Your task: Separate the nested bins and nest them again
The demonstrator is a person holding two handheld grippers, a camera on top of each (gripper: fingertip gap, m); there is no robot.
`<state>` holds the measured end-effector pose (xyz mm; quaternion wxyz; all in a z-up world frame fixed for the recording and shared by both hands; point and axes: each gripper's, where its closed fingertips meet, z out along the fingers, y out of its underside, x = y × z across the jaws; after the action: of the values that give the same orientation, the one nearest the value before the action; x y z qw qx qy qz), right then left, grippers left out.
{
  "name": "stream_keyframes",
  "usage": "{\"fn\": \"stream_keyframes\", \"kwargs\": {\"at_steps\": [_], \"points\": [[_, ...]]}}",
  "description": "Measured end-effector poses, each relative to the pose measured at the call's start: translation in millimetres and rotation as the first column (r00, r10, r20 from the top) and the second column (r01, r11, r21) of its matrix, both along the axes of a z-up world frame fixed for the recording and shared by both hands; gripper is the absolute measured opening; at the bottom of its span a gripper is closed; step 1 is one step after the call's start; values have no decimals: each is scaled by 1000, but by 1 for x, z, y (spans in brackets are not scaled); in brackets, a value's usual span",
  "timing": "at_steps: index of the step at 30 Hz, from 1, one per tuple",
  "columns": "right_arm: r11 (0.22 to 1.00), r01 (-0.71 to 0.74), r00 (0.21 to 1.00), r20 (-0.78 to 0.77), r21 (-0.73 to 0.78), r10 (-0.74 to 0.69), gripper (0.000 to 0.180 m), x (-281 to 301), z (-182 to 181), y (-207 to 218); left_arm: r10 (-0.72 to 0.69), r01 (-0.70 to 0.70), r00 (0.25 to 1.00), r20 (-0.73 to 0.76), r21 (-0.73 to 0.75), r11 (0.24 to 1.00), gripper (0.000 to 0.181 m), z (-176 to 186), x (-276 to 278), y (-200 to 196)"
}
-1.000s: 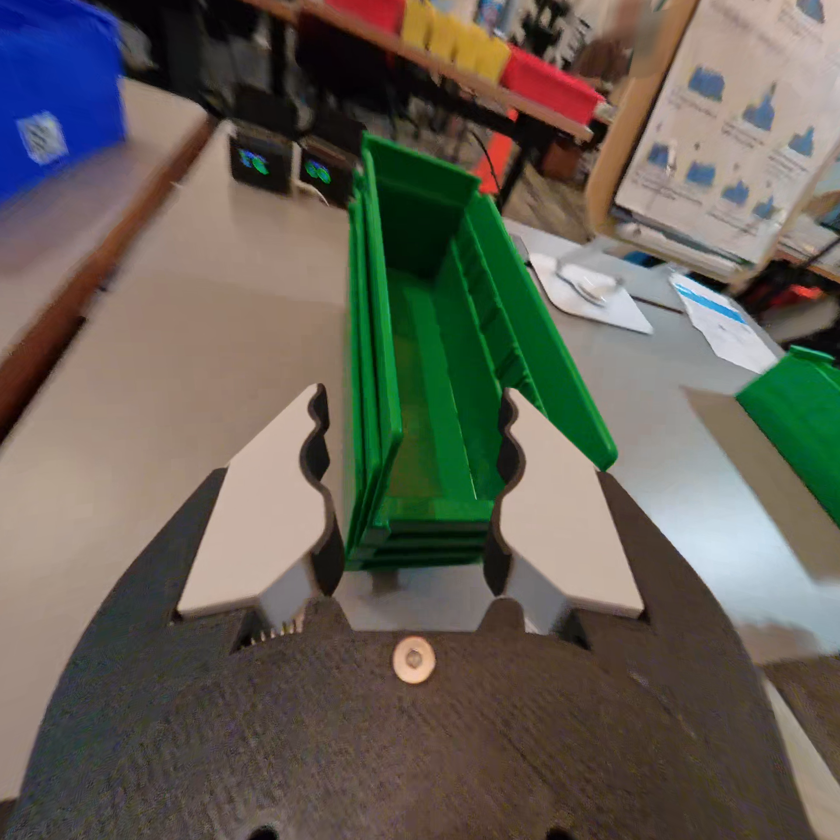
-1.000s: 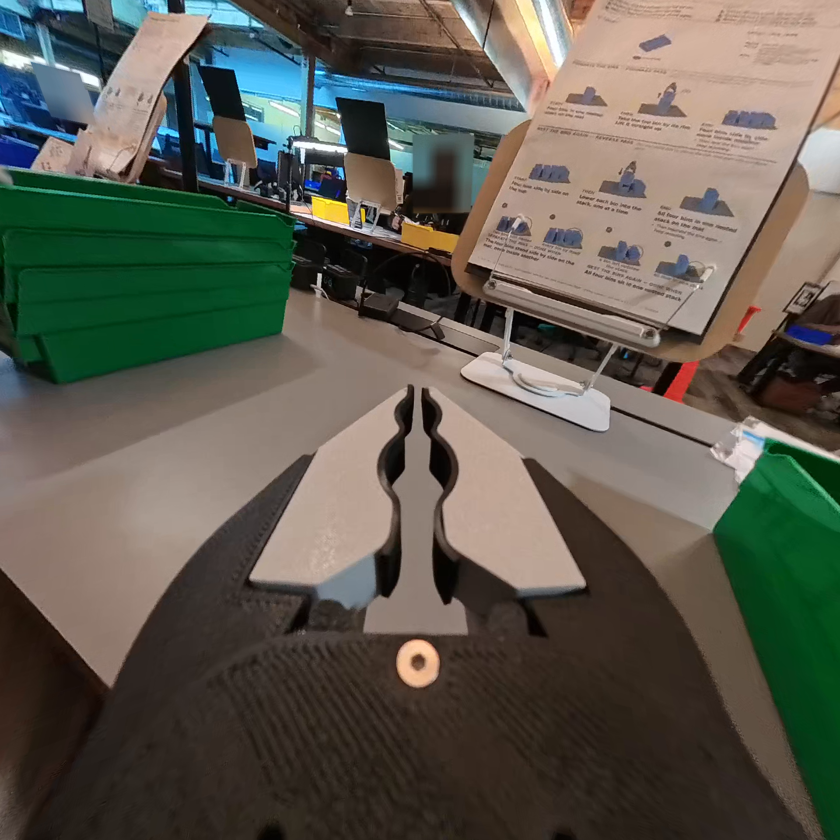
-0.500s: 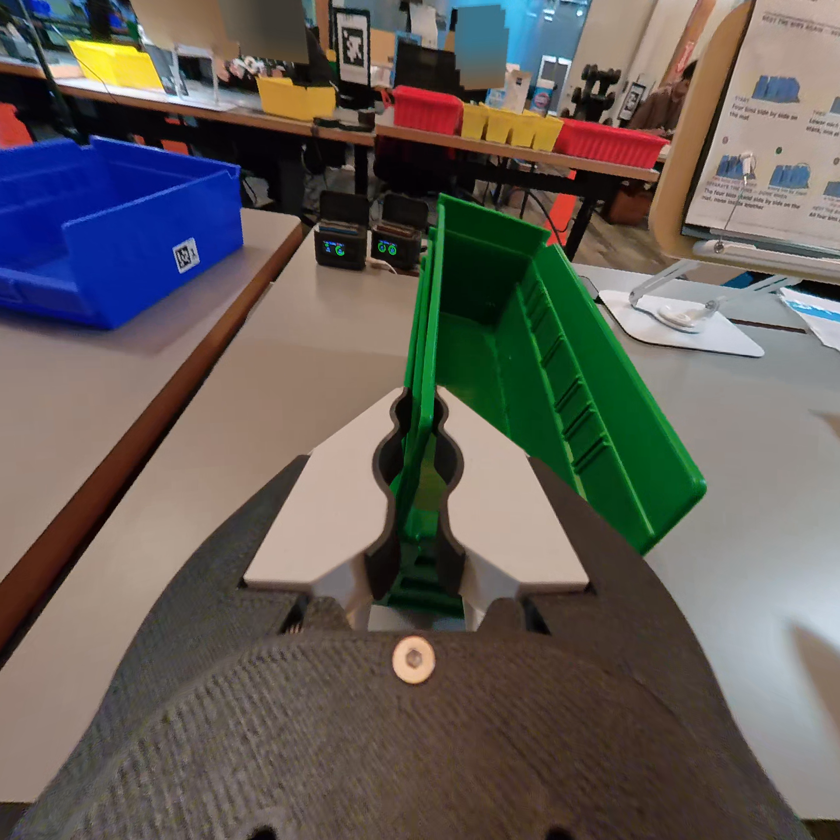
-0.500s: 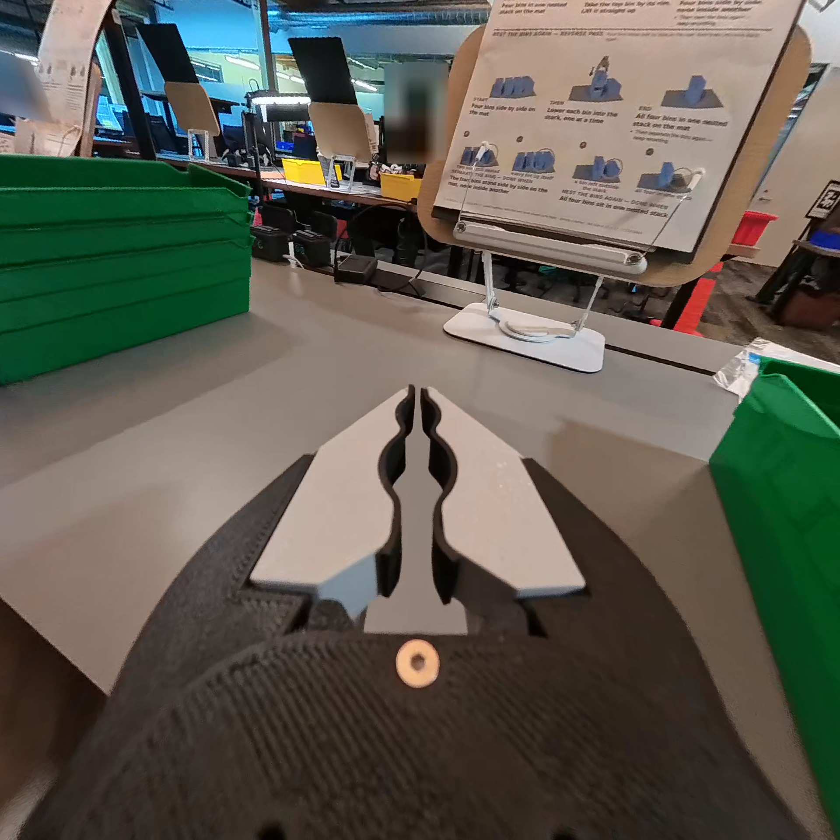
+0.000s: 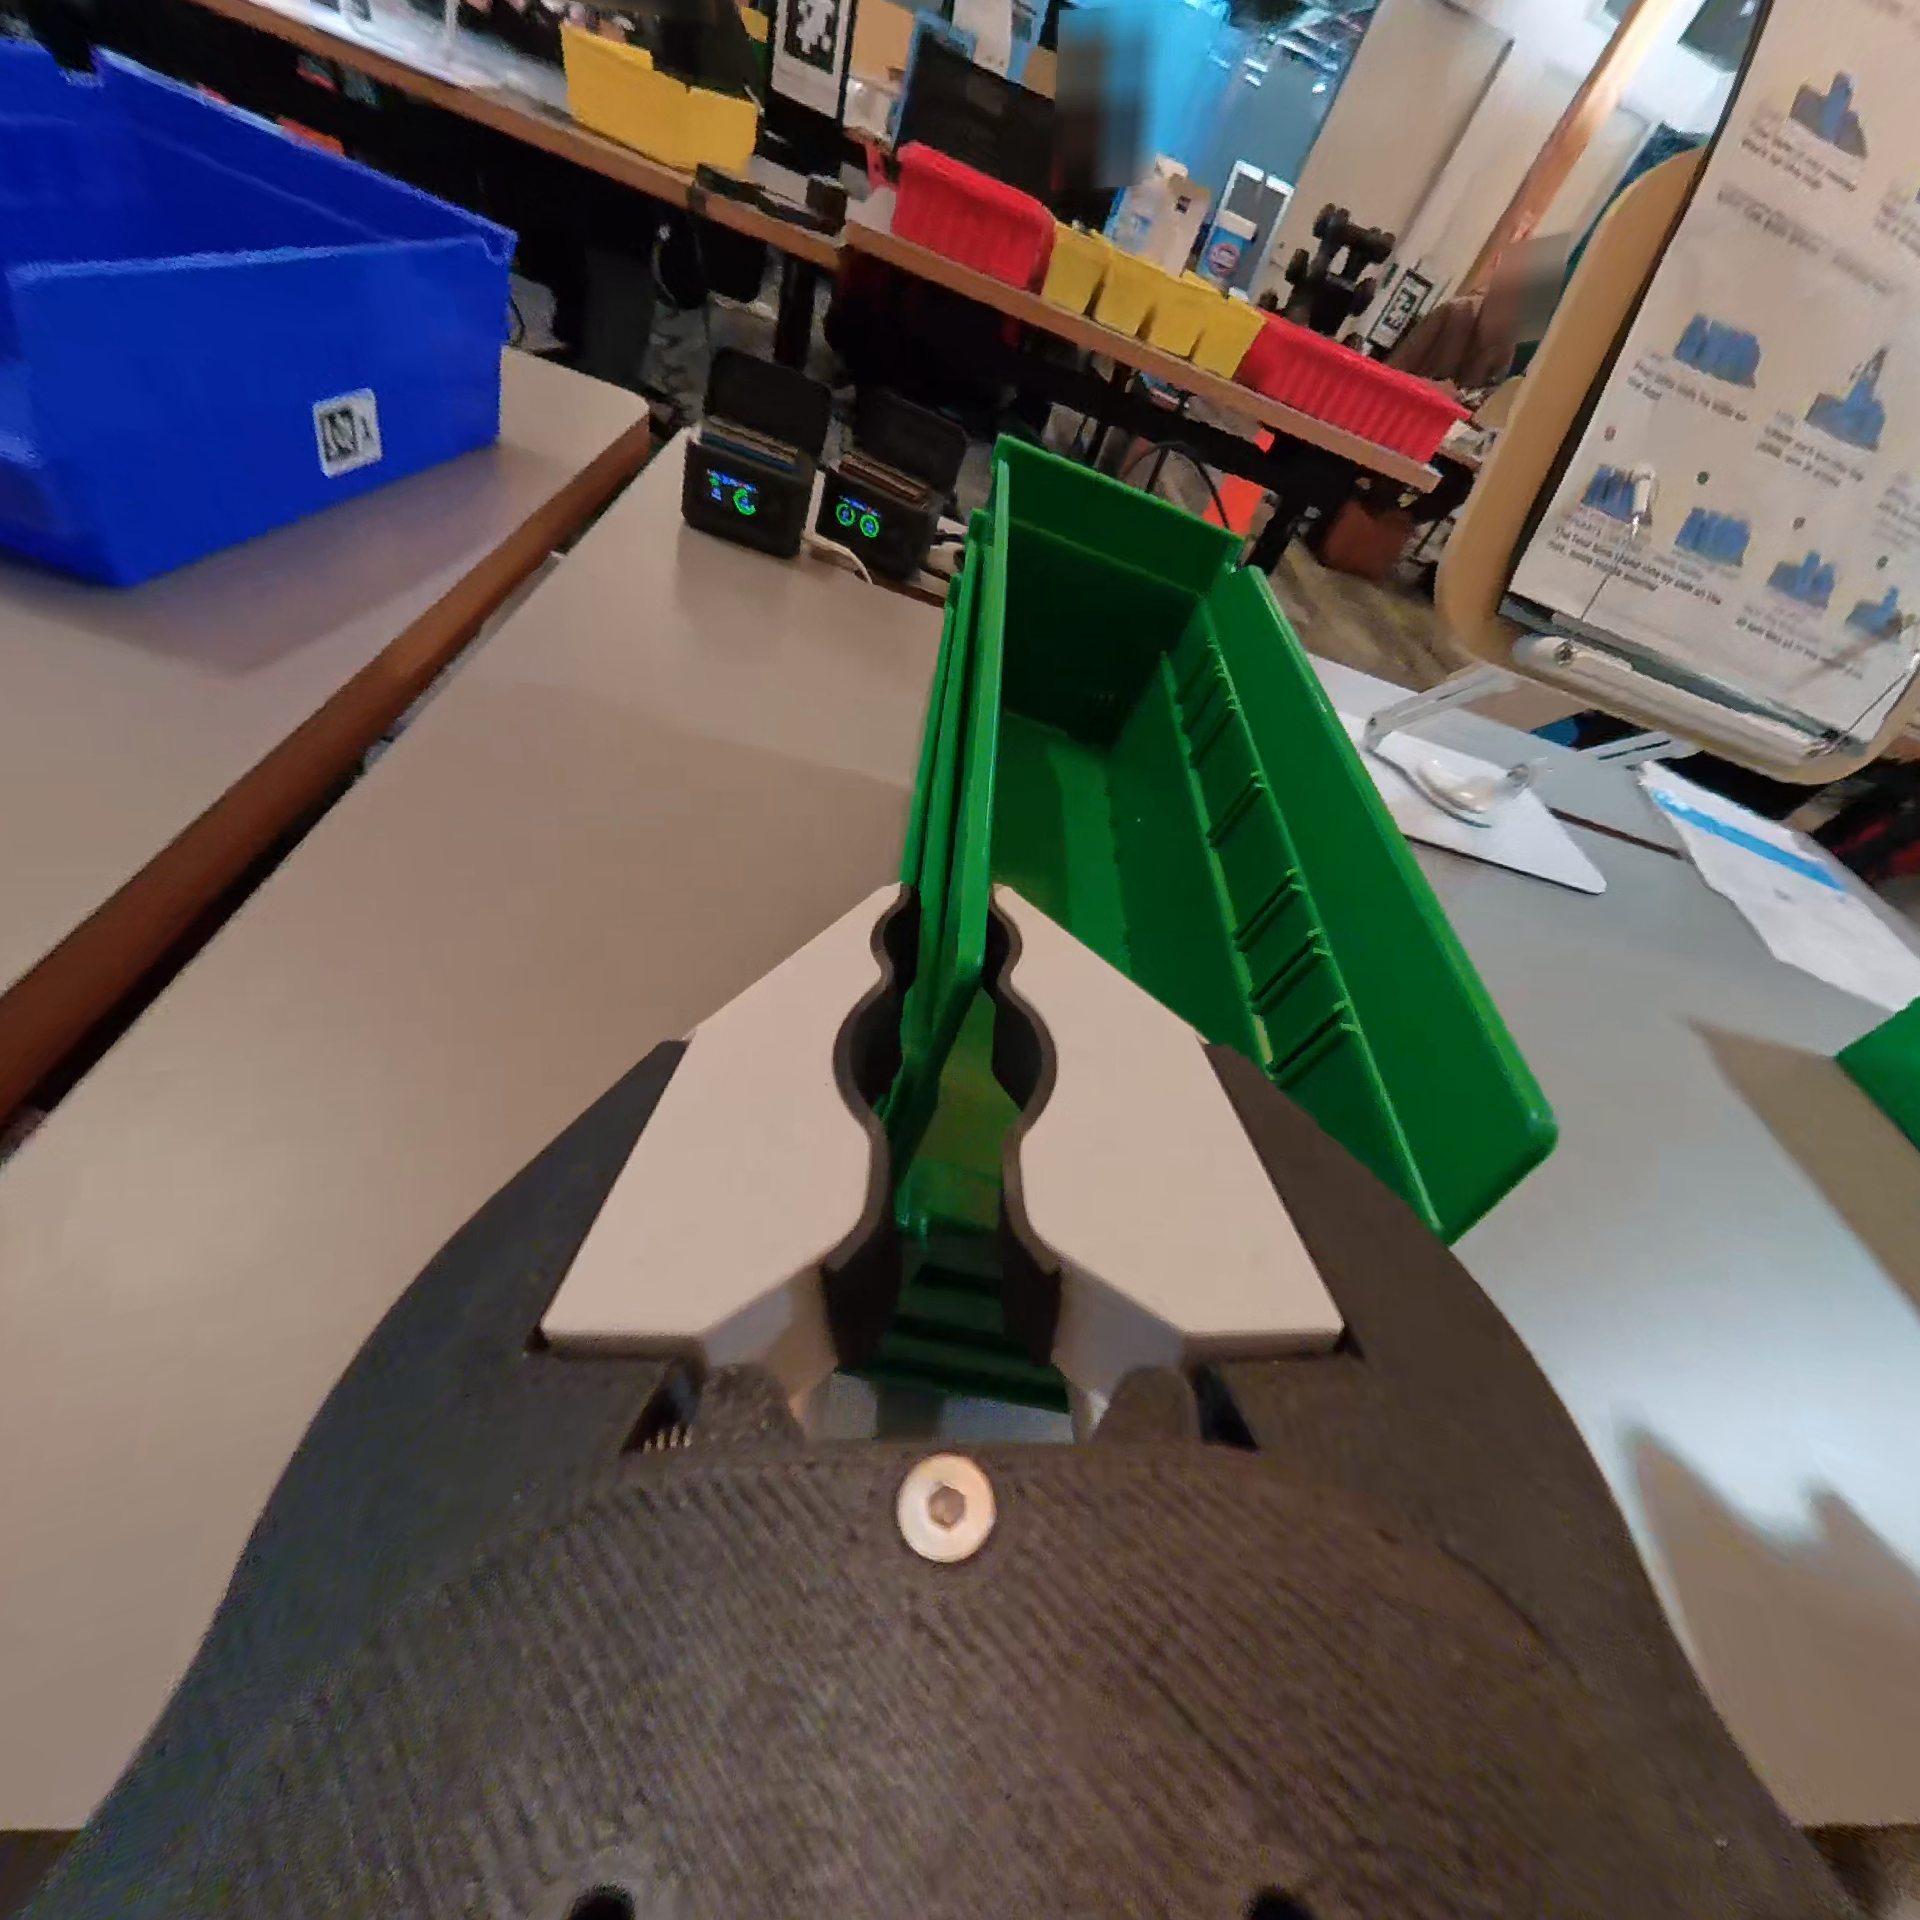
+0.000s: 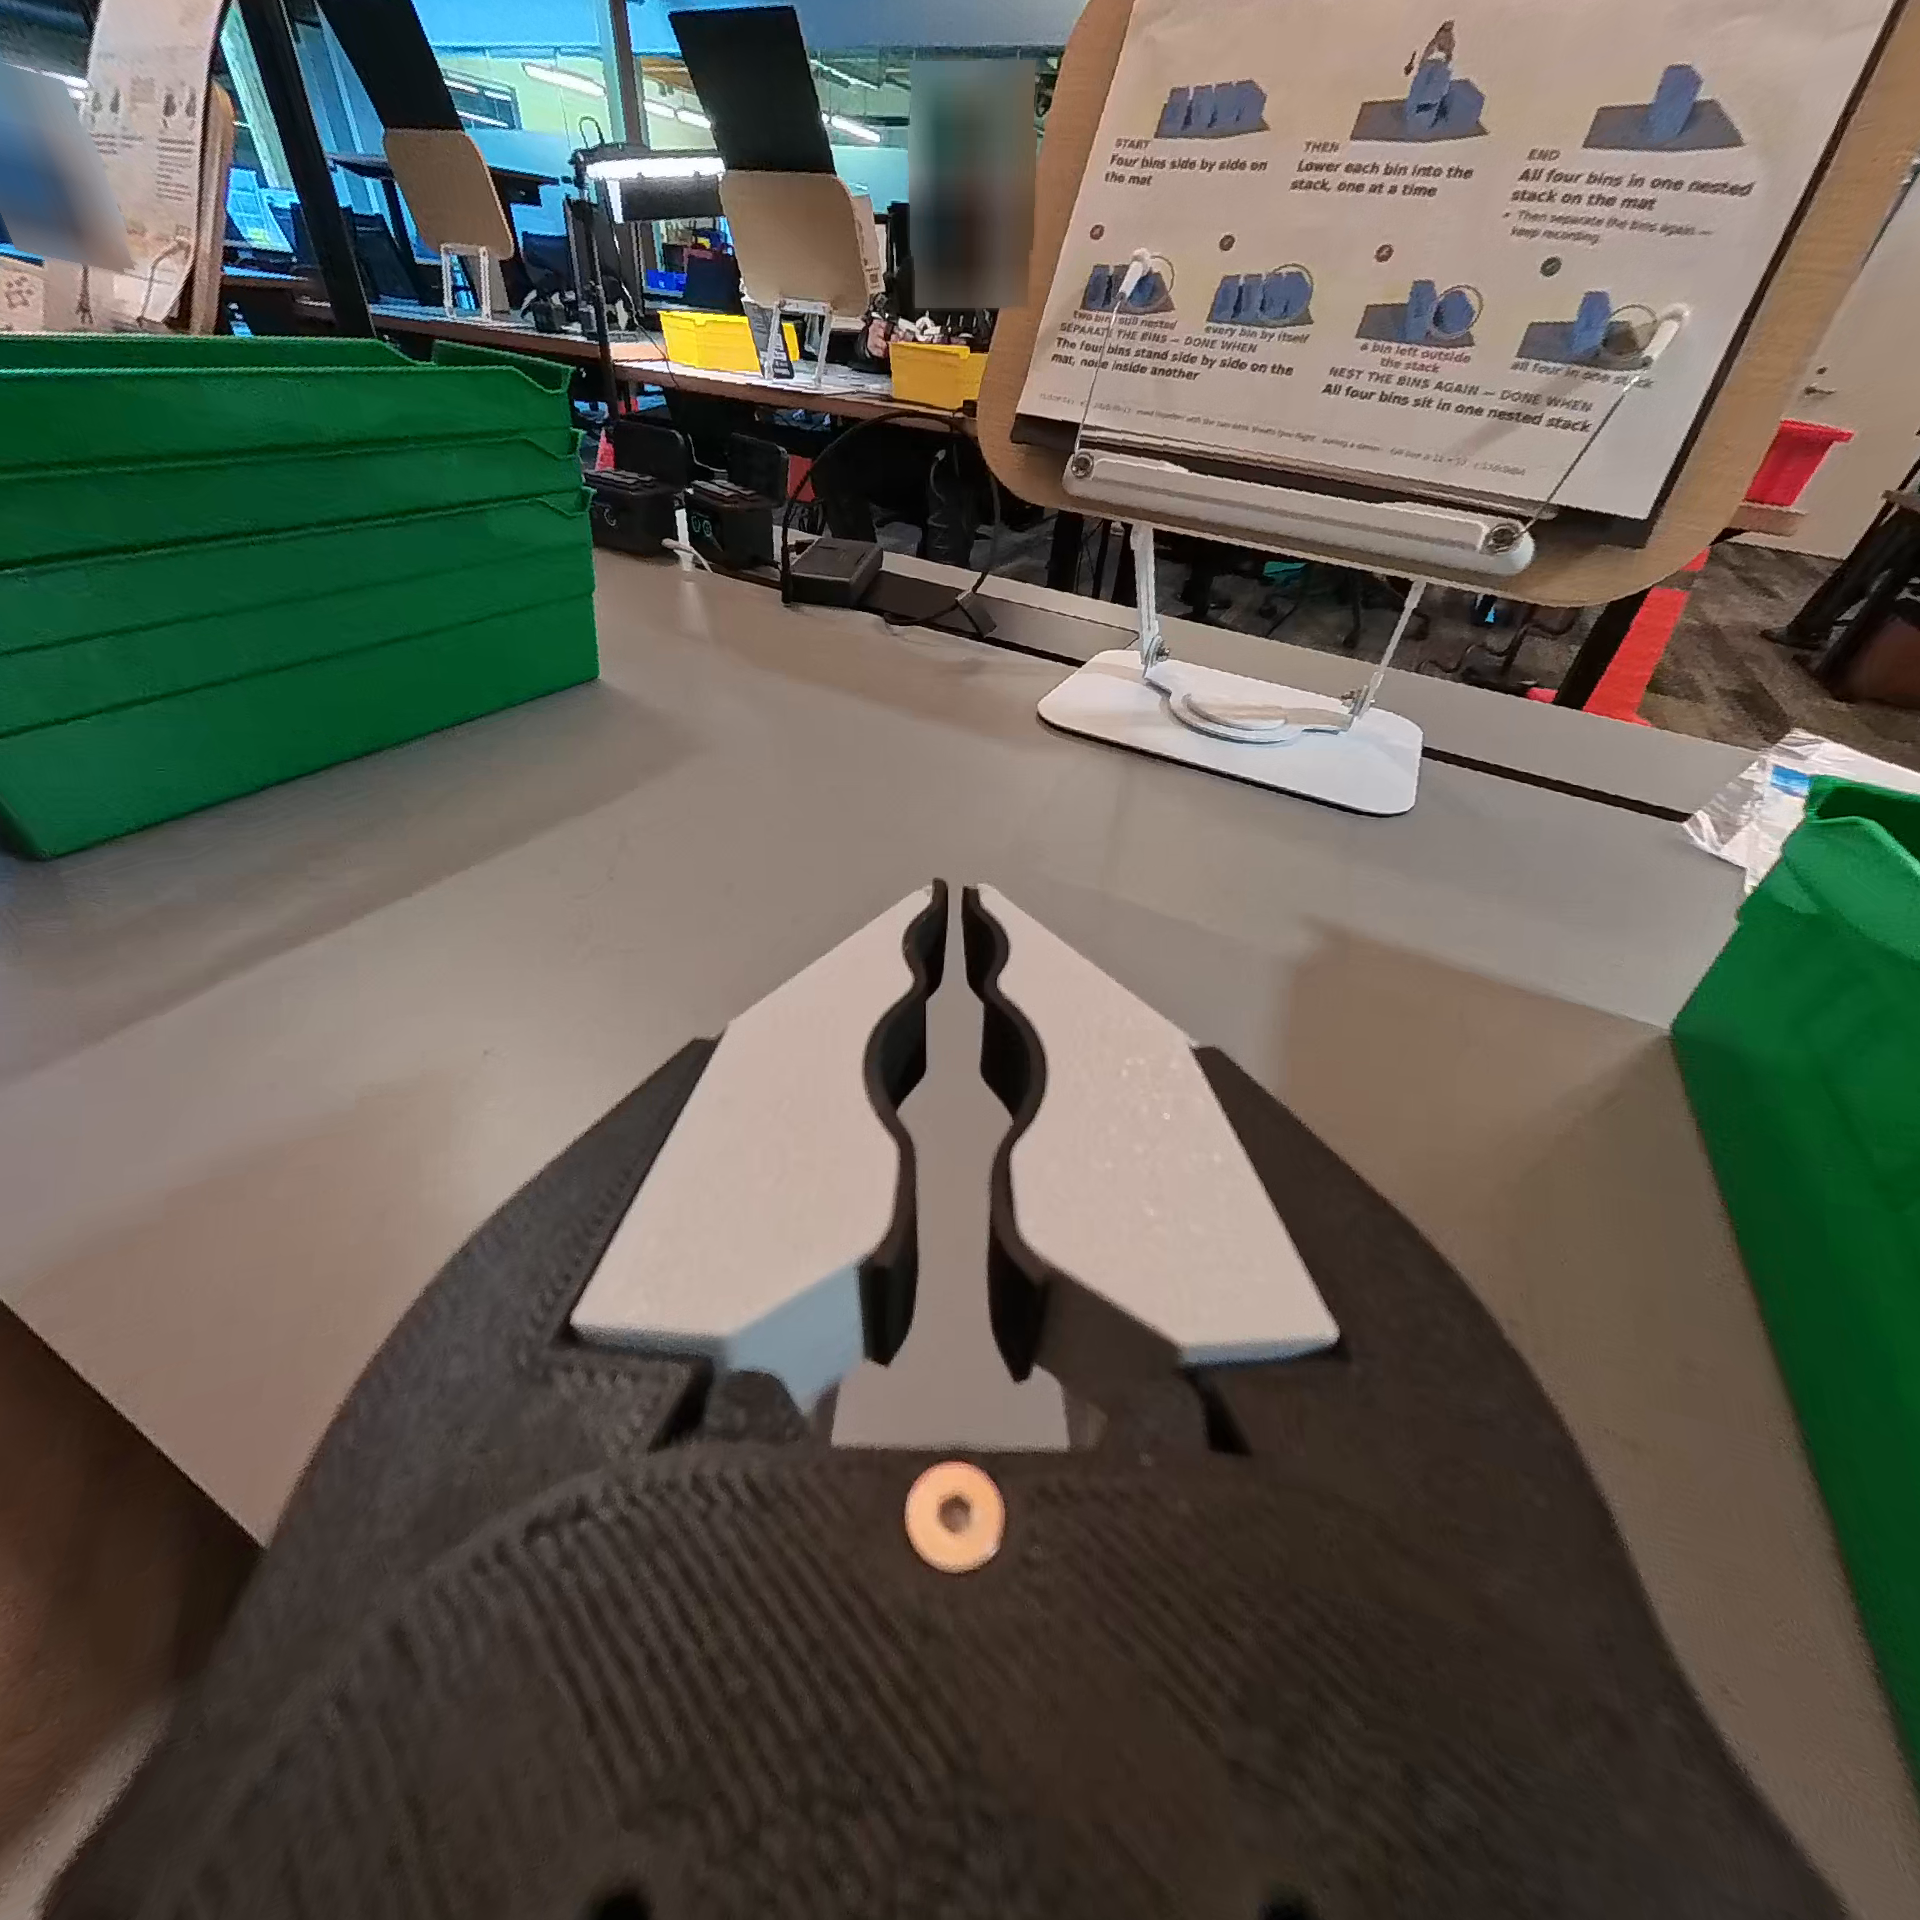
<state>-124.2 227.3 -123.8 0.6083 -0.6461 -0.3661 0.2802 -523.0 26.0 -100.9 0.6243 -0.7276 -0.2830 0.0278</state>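
While its grey fingers pinch the left wall of the stack of nested green plastic bins (image 5: 1226, 831), the left gripper (image 5: 948, 914) sits at the stack's near end on the grey table (image 5: 520, 883). Seen from the right wrist view, the stack (image 6: 281, 582) rests far left on the tabletop. With nothing between its nearly touching fingers, the right gripper (image 6: 953, 894) hovers above the table, a separate green plastic bin (image 6: 1829, 1091) just to its right.
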Motion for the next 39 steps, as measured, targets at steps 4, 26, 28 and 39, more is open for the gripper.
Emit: {"fn": "stream_keyframes", "kwargs": {"at_steps": [4,26,28,39], "points": [[1000,-2,1000,6,0,2,1,0,-1,-1,11,-12,989,-145,-6,1000,1,14,2,-4],[1000,-13,1000,20,-11,13,1,-3,-5,-1,37,-24,994,-104,122,992,0,15,10,3],[1000,-14,1000,25,-13,15,1,-4,-6,-1,42,-31,997,-71,151,988,0,14,10,3],[1000,-14,1000,27,-12,14,1,-4,-6,-1,58,-40,995,-79,212,976,1,23,14,2]]}}
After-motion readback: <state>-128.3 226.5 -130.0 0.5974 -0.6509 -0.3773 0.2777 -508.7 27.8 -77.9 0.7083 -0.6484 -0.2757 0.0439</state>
